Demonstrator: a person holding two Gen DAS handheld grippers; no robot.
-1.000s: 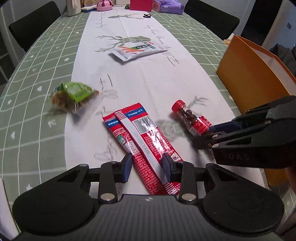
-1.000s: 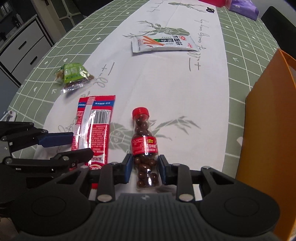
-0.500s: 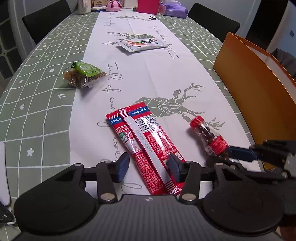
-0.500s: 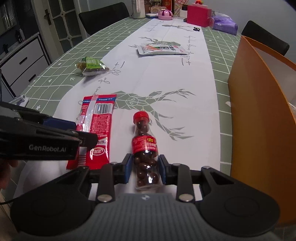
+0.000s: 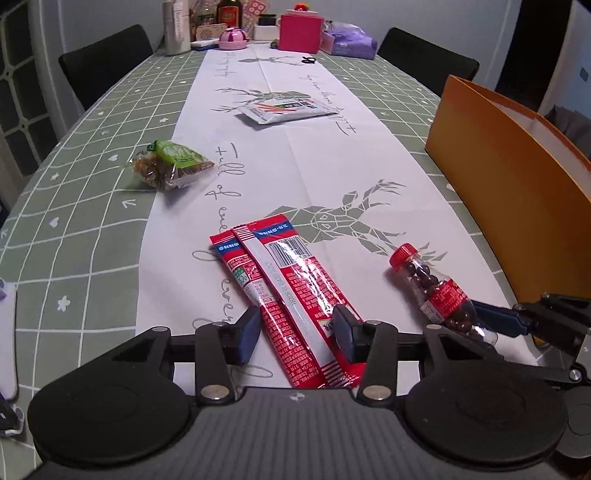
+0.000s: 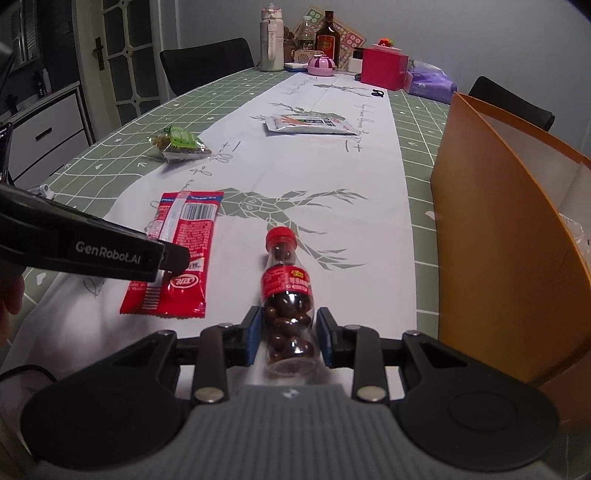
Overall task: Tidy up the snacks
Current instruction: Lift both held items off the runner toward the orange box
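Two red stick packets [image 5: 284, 288] lie side by side on the white runner. Their near ends sit between the pads of my left gripper [image 5: 297, 330], which is open, with a small gap at the left pad. The packets [image 6: 184, 251] also show in the right wrist view, with a left fingertip [image 6: 170, 258] above them. A small red-capped bottle of chocolate balls [image 6: 286, 288] lies with its cap pointing away. My right gripper [image 6: 288, 334] is shut on the bottle's lower half. In the left wrist view the bottle [image 5: 432, 284] lies right of the packets.
An orange open-topped box [image 5: 517, 184] stands along the right table edge, close to the bottle. A green snack bag [image 5: 170, 162] and a white packet [image 5: 284, 109] lie farther up the runner. A pink box [image 5: 299, 33] and bottles crowd the far end, flanked by black chairs.
The packets and the bottle now lie nearer the front edge, below the deer print on the runner. The left jaws have widened around the packets. Both views now see farther up the table.
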